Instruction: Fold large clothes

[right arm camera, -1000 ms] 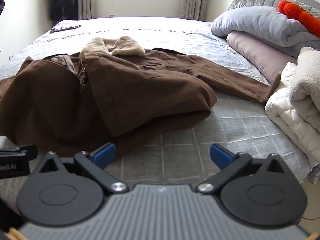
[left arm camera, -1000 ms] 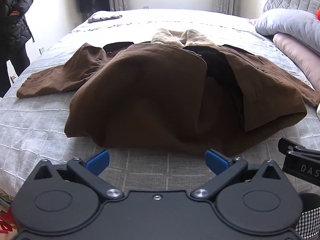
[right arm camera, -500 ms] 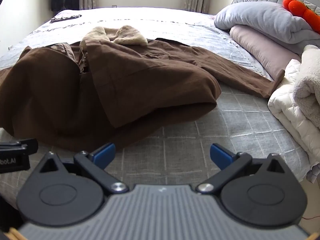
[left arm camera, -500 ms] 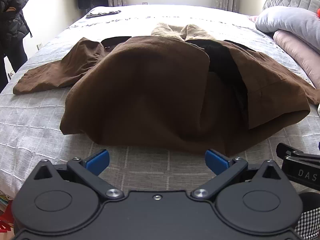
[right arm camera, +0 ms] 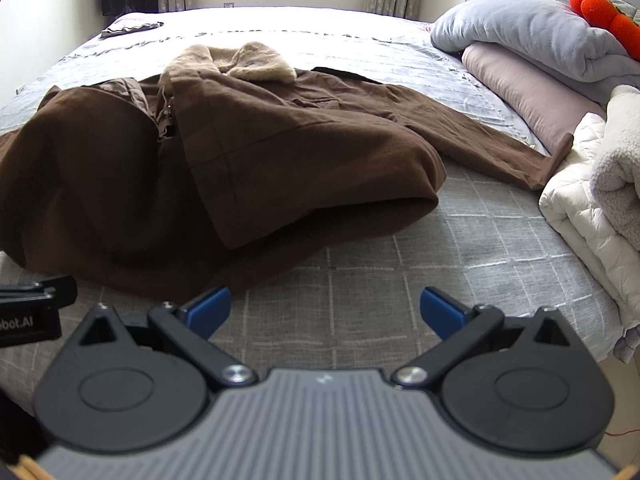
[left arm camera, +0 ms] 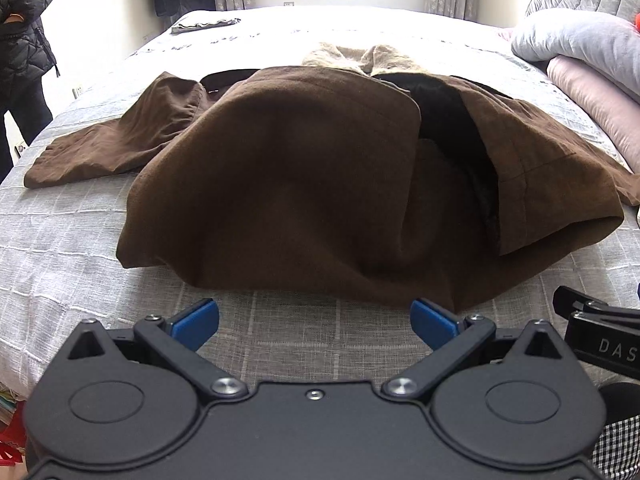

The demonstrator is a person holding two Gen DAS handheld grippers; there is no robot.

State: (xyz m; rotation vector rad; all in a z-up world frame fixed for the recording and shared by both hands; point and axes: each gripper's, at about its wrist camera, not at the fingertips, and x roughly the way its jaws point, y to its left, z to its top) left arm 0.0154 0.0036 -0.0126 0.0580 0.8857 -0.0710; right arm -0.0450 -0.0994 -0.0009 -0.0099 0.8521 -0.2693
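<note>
Left wrist view: the left gripper (left arm camera: 315, 316) is spread wide and empty, low centre, above the grey bedspread (left arm camera: 60, 240); the brown coat (left arm camera: 288, 184) fills mid-frame, its right sleeve cut off. Right wrist view: the right gripper (right arm camera: 325, 306) gapes empty; the coat (right arm camera: 280, 148) lies centre-left, its hem perhaps folded under.

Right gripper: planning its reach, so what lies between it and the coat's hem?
Only bare grey bedspread between the open right gripper and the brown coat, in the right wrist view.
</note>
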